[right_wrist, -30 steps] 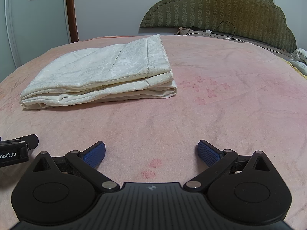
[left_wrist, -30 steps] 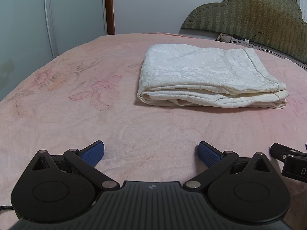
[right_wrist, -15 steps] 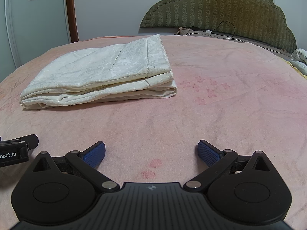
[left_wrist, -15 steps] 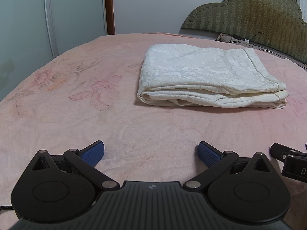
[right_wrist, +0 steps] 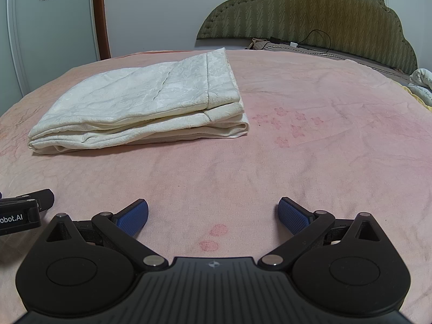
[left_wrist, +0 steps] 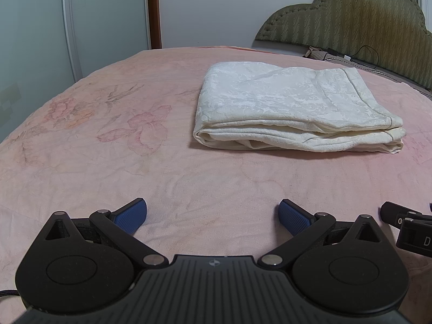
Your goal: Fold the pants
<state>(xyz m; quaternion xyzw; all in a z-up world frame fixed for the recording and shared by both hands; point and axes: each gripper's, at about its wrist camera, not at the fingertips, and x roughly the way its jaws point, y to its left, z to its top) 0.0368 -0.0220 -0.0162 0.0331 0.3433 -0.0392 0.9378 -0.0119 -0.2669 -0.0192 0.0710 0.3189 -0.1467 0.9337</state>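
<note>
The cream-white pants (left_wrist: 291,108) lie folded into a flat rectangular stack on the pink bedspread (left_wrist: 108,148), ahead and right in the left wrist view. In the right wrist view the pants (right_wrist: 140,108) lie ahead and left. My left gripper (left_wrist: 213,216) is open and empty, resting low over the bedspread well short of the pants. My right gripper (right_wrist: 213,214) is open and empty too, equally far back. Each gripper's edge shows in the other's view, at the side.
A green padded headboard (right_wrist: 310,13) stands at the far end of the bed with a cable (right_wrist: 318,40) along its base. A wardrobe door (left_wrist: 40,27) and a wooden post (left_wrist: 154,10) stand to the left. Bedding (right_wrist: 421,81) lies at the far right.
</note>
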